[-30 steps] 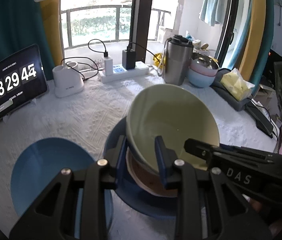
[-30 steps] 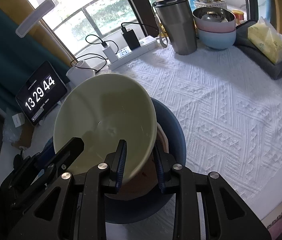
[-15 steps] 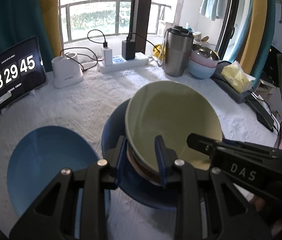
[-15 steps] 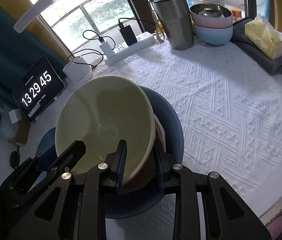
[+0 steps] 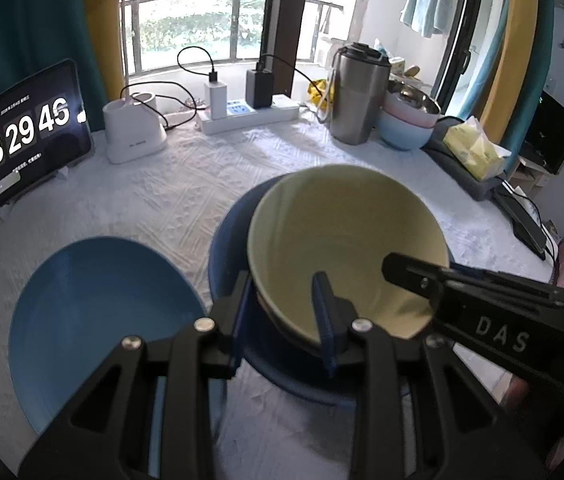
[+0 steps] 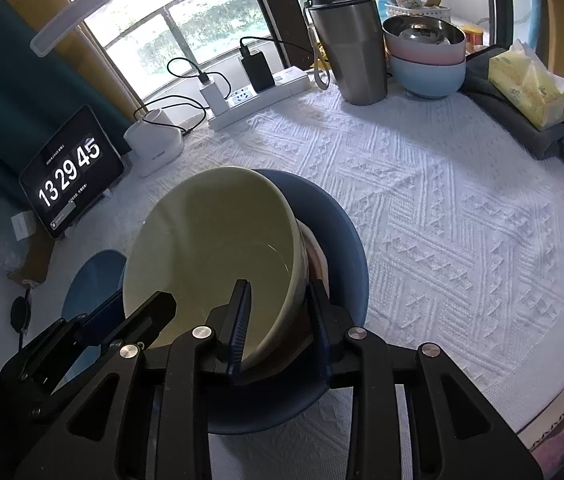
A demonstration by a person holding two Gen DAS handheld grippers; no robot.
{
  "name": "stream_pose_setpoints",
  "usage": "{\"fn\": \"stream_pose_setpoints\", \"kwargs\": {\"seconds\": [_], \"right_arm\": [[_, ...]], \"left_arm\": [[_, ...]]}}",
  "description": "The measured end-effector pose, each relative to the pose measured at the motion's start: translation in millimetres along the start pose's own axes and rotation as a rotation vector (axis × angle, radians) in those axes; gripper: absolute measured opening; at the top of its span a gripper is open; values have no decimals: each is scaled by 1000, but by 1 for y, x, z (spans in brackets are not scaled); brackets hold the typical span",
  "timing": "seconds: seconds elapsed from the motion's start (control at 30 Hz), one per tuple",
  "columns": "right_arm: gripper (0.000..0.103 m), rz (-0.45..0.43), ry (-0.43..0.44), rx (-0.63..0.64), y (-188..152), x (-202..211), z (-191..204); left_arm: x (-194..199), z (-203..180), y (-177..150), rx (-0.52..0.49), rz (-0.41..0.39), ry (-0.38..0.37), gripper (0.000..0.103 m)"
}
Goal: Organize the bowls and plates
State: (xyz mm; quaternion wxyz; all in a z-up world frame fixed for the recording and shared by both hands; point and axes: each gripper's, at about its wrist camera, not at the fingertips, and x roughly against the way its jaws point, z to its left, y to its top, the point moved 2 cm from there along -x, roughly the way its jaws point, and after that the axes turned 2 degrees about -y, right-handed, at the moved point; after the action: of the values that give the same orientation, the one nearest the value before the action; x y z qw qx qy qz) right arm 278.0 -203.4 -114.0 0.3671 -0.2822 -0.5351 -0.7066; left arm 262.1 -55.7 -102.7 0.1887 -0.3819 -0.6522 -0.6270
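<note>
**Inspector:** Two grippers, one bowl. Report grip status

**Operator:** Left gripper (image 5: 286, 312): jaws narrowed onto the near rim of the pale green bowl (image 5: 346, 240), one blue ribbed pad inside the wall, one outside. Right gripper (image 6: 277, 320): same arrangement on the opposite rim, one pad inside, one outside. Both clamp the bowl

**Inspector:** Bowl position and form?

**Operator:** Round, deep, smooth glazed interior, tilted. It sits over a wide dark blue plate (image 6: 346, 248) with a raised rim; a pinkish-brown dish (image 6: 316, 256) shows between bowl and plate. Contact underneath cannot be confirmed

**Inspector:** Adjacent items?

**Operator:** Flat matte light blue plate (image 5: 97, 320) just beside the dark one, to its left. Both rest on a white tablecloth (image 6: 462, 216) woven in raised triangles. At the far edge: brushed steel tumbler (image 6: 348, 44) and a nested stack of bowls (image 6: 426, 56), metal over pink over light blue
</note>
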Motion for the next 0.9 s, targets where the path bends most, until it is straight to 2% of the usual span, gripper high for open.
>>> {"fn": "stream_pose_setpoints", "kwargs": {"seconds": [0.1, 0.9], "right_arm": [[34, -14, -5, 6, 0, 3, 0], [36, -113, 3, 42, -19, 36, -2]], "left_arm": [[4, -1, 0, -4, -16, 0, 31], [36, -14, -19, -14, -95, 2, 33]]}}
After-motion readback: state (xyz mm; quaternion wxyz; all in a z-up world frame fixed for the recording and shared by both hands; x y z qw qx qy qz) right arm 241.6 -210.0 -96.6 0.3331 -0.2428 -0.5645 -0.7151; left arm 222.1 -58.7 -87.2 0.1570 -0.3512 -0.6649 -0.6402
